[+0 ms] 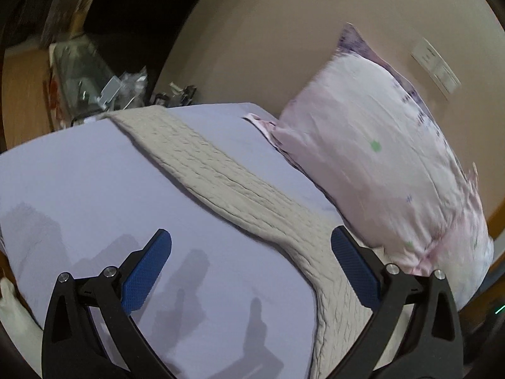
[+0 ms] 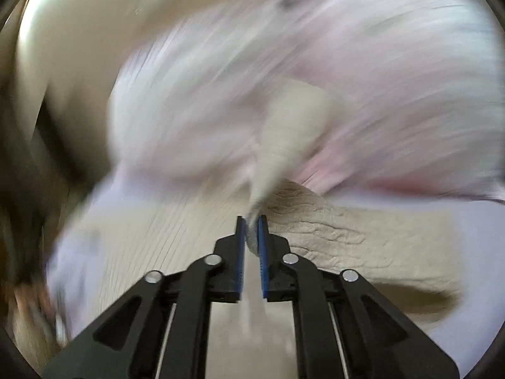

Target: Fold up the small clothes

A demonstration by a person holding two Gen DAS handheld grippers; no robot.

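A beige cable-knit garment (image 1: 221, 170) lies stretched across the lilac bed sheet (image 1: 79, 173) in the left wrist view. My left gripper (image 1: 251, 244) is open and empty, hovering above the sheet with its right finger over the knit. In the right wrist view, my right gripper (image 2: 251, 224) is shut on a bunched part of the same beige knit (image 2: 347, 237), which rises from the jaws in a blurred strip. The view is heavily motion-blurred.
A pink floral pillow (image 1: 378, 164) leans against the beige wall (image 1: 284, 31) at the right; it fills the blurred background in the right wrist view (image 2: 315, 63). Clutter of bags and small items (image 1: 104, 85) sits beyond the bed's far left edge.
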